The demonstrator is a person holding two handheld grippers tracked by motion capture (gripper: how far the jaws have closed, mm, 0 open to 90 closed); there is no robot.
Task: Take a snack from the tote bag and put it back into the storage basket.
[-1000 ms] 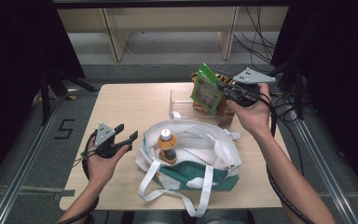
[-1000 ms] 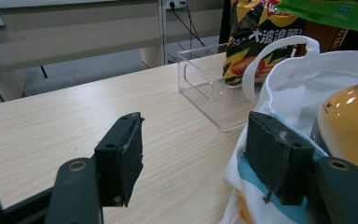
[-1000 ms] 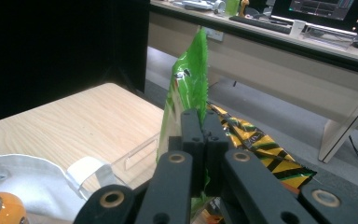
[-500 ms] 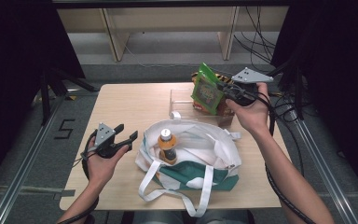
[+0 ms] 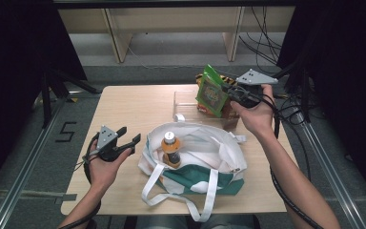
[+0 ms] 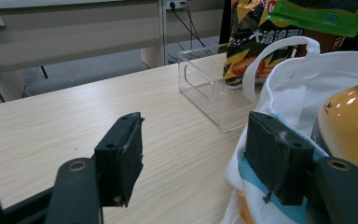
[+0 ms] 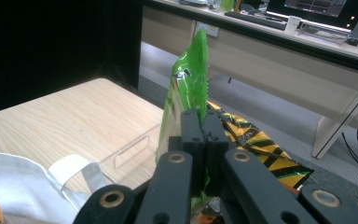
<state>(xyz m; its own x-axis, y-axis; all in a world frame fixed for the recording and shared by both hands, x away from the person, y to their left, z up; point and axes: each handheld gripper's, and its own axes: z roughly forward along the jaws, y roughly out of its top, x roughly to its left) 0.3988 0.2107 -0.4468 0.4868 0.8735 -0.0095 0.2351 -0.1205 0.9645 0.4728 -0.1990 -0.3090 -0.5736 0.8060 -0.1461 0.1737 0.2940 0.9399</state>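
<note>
Green snack bag (image 5: pixel 211 92) clamped in right gripper (image 5: pixel 228 93) (above clear bin (image 5: pixel 187 102)); left gripper (image 5: pixel 128 137) open, empty.

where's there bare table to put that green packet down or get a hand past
Bare wood lies at the far left of the table, bordered by the clear box, the tote bag and the left tongs. A narrower strip runs along the right edge past the bag. It is crowded around the box, where the right tongs hold the green packet.
</note>
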